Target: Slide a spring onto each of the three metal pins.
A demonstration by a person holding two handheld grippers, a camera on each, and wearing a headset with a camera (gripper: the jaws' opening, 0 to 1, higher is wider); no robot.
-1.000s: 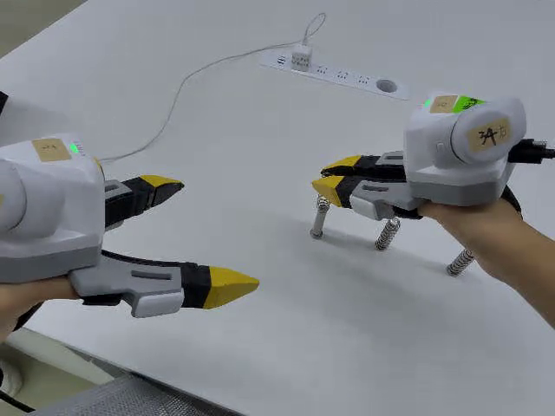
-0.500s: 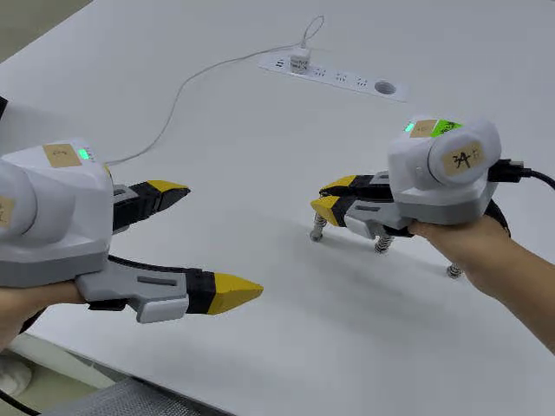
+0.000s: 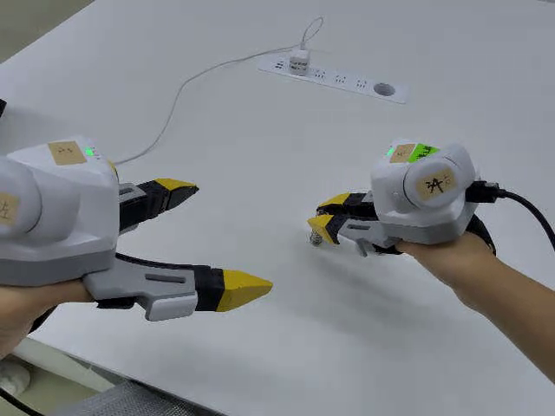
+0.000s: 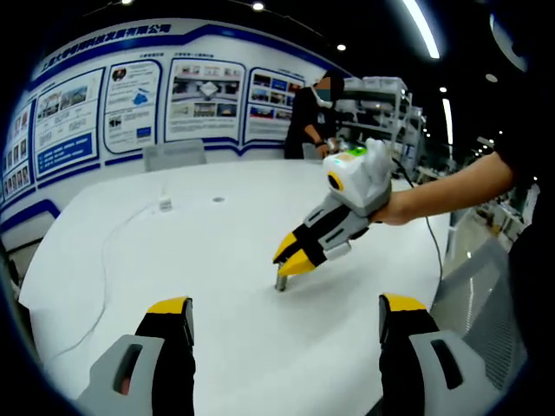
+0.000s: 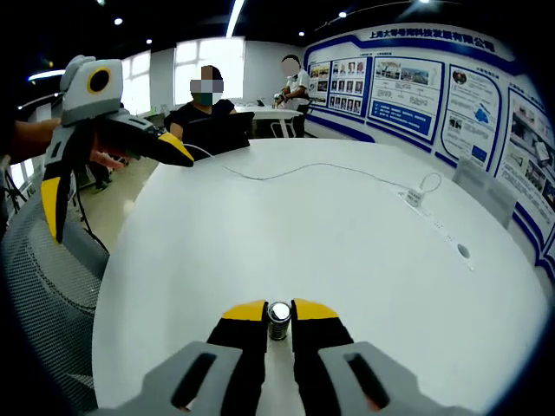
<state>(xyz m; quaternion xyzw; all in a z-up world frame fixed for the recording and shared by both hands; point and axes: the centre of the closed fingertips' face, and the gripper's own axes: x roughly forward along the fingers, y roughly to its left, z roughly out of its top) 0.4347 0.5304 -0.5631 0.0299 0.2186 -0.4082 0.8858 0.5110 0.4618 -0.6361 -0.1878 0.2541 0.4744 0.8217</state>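
Right tongs (image 5: 279, 307) clamp pin (image 5: 279, 318), clear in right gripper view, half-hidden in head view; left tongs (image 3: 224, 234) spread.

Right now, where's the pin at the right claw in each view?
Head view: the pin sits just right of centre, under the right claw's yellow tips.
Left gripper view: the pin stands near centre, below that claw.
Right gripper view: the pin is at bottom centre, between the yellow tips.
Shared landmark: the white charger with its trailing cable.
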